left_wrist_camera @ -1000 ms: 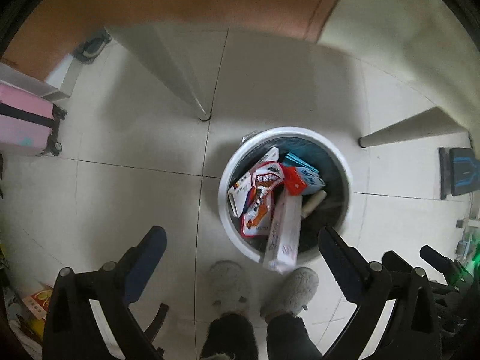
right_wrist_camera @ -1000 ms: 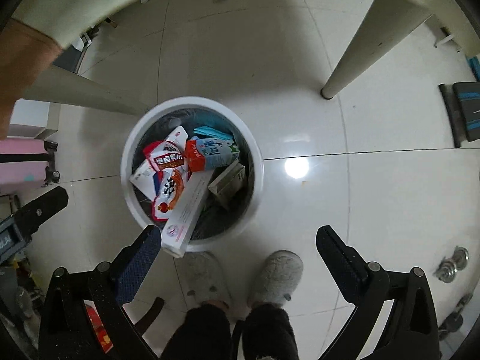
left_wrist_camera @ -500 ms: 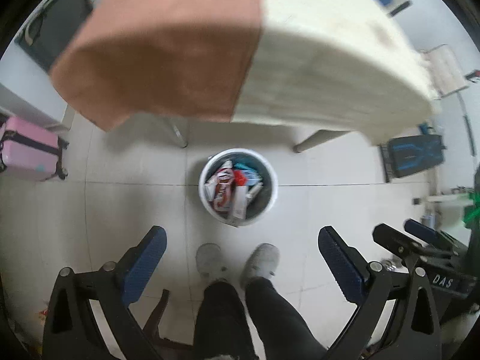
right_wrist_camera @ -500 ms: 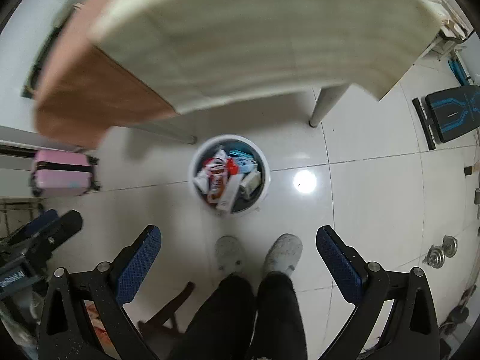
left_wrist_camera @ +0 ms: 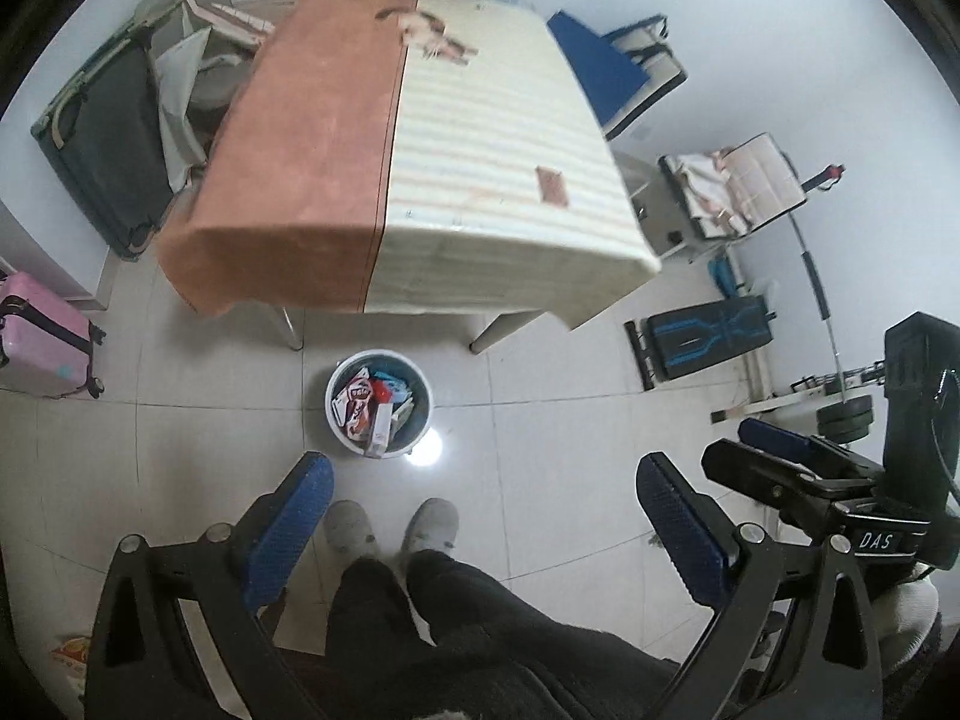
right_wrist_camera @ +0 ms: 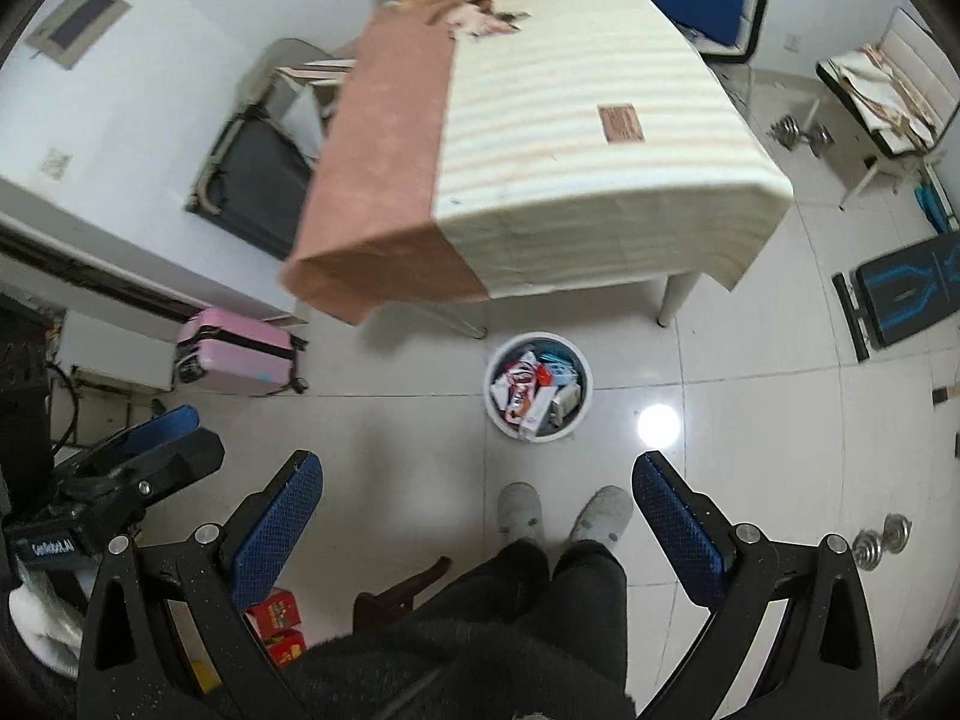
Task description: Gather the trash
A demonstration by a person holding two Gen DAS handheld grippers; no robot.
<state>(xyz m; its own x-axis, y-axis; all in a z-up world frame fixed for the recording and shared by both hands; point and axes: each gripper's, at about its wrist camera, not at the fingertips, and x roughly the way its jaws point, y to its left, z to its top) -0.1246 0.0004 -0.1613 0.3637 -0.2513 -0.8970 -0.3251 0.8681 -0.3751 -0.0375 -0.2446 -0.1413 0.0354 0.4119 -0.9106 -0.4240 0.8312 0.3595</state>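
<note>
1. Left gripper (left_wrist_camera: 480, 516): jaws spread wide, nothing between them; held high above the floor, aimed down past the person's grey slippers (left_wrist_camera: 390, 525).

2. Right gripper (right_wrist_camera: 477, 510): jaws likewise wide and empty, at about the same height (each gripper shows at the edge of the other's view).

3. Trash bin (left_wrist_camera: 337, 381): a round white pail on the tiled floor just off the near edge of the tabletop (left_wrist_camera: 480, 138), between its two near legs. It holds cartons and wrappers; a long white box (left_wrist_camera: 379, 437) leans over the near rim.

4. Flat brown packet (left_wrist_camera: 551, 185): lies on the striped cream half of the tabletop, toward the near right corner, well apart from the bin. Judged the nearest loose candidate for collection. Probably light, thin and stiff-ish like card or a sachet. It lies flush with the cloth, so a pinch across a short edge would likely serve, with care not to snag the soft cloth beneath.

5. Crumpled pinkish litter (left_wrist_camera: 429, 36): at the far edge, on the seam between brown and cream cloth. Appears soft and featherlight; it should compress under the jaws, so a grip through the middle of the bunch seems best. Its exact nature is too small to tell.

6. Red cartons (right_wrist_camera: 276, 615): on the floor by the person's left side, partly hidden; whether they are trash cannot be told.
</note>
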